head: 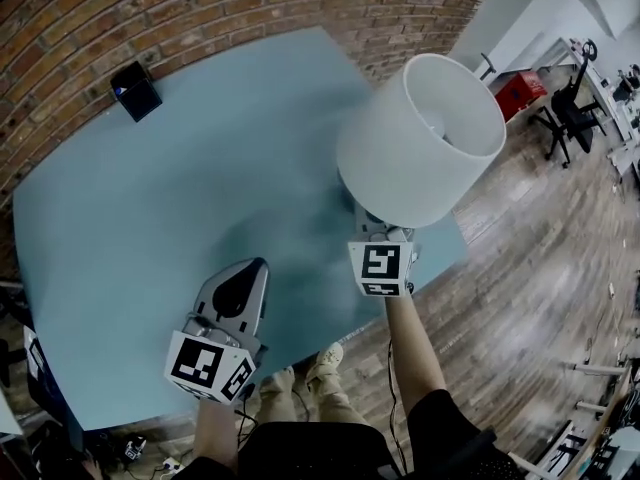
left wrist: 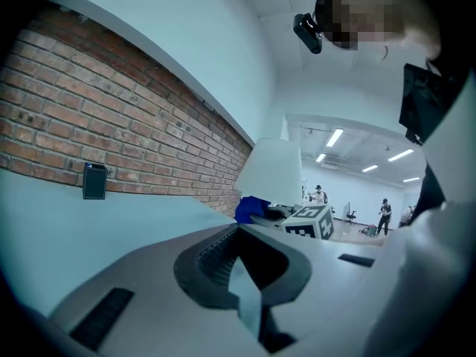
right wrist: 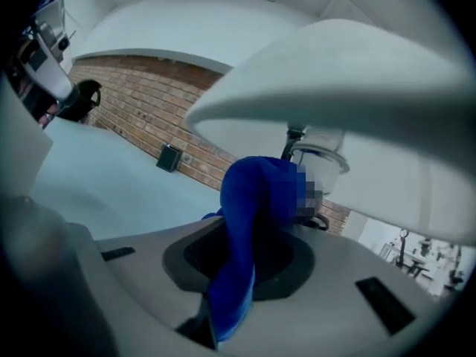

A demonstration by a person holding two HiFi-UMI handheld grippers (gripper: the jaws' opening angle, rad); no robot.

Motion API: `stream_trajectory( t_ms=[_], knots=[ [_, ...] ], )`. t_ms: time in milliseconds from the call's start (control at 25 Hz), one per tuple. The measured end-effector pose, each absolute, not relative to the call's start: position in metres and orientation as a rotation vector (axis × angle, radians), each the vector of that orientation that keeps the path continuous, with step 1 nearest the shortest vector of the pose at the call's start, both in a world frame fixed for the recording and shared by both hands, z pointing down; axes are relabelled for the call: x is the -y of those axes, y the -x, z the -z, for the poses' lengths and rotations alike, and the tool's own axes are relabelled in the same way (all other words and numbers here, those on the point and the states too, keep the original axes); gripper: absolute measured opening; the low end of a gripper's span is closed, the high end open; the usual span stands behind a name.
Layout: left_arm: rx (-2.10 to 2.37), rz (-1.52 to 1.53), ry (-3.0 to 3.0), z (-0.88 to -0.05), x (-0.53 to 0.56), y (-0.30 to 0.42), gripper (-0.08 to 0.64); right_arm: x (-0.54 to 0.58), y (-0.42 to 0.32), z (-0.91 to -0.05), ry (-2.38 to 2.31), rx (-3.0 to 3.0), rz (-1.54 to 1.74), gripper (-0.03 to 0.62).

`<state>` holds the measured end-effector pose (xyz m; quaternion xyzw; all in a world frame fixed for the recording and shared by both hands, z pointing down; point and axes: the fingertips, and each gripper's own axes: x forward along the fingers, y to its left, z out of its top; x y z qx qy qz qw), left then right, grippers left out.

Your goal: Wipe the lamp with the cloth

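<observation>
Right, from the head view I have the lamp (head: 420,138) standing near the table's (head: 150,228) far right corner, at about 1 o'clock, its white shade tilted toward me in the wide lens. The right gripper (head: 378,234) sits just under the shade's near edge, at roughly 5 o'clock of the lamp, with its marker cube facing me. In the right gripper view its tongs are pinched on the blue cloth (right wrist: 253,222). The cloth rises out of the hollow between them in a thick fold and reaches up under the shade, close to the bulb fitting (right wrist: 320,153) at 12 o'clock. I cannot tell whether the cloth actually touches the lamp there.

The left gripper (head: 250,273) hangs over the table's near edge at about 7 o'clock, well apart from the lamp. Its tongs are drawn in to a thin slit with only a sliver of tabletop showing through, and nothing is held between them. A small black box (head: 135,90) stands against the brick wall (head: 200,8) at 11 o'clock, on the table's far side.
</observation>
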<state>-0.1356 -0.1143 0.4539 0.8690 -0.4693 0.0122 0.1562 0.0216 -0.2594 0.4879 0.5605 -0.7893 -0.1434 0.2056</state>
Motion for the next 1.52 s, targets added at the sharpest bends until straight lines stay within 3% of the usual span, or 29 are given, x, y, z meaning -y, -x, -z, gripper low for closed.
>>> stream_trajectory(
  t_ms=[600, 840, 1120, 1280, 1520],
  knots=[
    [1.292, -0.086, -2.496, -0.468, 0.105, 0.098, 0.009, 0.244, -0.025, -0.589, -1.328, 2.196, -0.253, 0.074],
    [1.316, -0.058, -2.501, -0.460, 0.108, 0.078, 0.009, 0.197, -0.031, -0.566, -1.206, 2.409, -0.334, 0.074],
    [1.370, -0.036, -2.450, -0.460, 0.114, 0.067, 0.009, 0.181, -0.103, -0.491, -1.705, 2.586, -0.178, 0.074],
    [1.368, -0.047, -2.438, -0.466, 0.112, 0.060, 0.009, 0.205, -0.103, -0.476, -1.733, 2.554, 0.032, 0.075],
    [1.424, -0.017, -2.407, -0.466, 0.111, 0.066, 0.009, 0.243, -0.097, -0.501, -1.743, 2.454, 0.034, 0.074]
  ],
)
